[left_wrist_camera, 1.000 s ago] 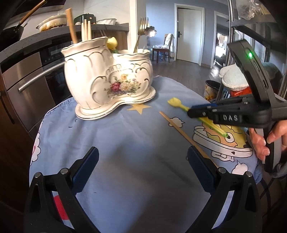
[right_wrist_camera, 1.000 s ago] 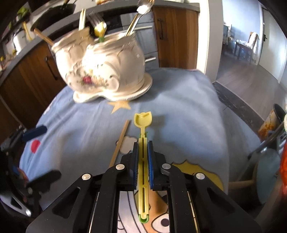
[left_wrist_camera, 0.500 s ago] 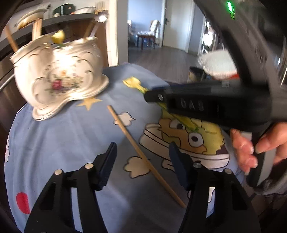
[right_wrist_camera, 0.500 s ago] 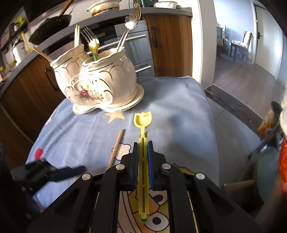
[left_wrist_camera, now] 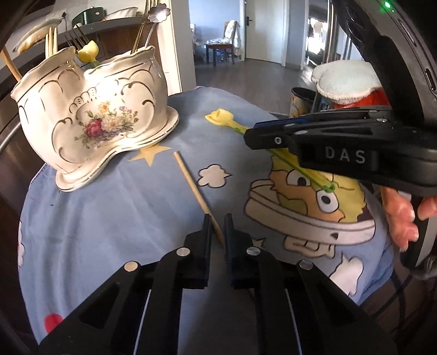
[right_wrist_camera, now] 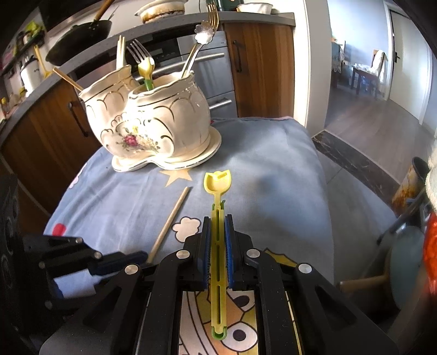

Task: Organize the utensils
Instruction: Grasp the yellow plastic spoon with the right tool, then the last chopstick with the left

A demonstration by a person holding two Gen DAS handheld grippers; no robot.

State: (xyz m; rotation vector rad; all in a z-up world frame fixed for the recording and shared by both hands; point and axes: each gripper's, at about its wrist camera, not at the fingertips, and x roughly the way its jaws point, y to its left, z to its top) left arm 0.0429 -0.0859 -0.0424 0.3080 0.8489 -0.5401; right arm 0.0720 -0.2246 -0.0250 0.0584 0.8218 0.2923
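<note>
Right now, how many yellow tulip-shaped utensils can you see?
2: one yellow tulip utensil clamped in the right tongs above the cloth; a second tulip utensil standing in the ceramic holder. Others may be hidden inside.

We are working with two black plastic tools. The left tool is showing round silver screws along its angled arms. The right tool is wearing ribbed blue pads on its fingers; seen from the side, its body is carrying white "DAS" lettering and a glowing green light.
</note>
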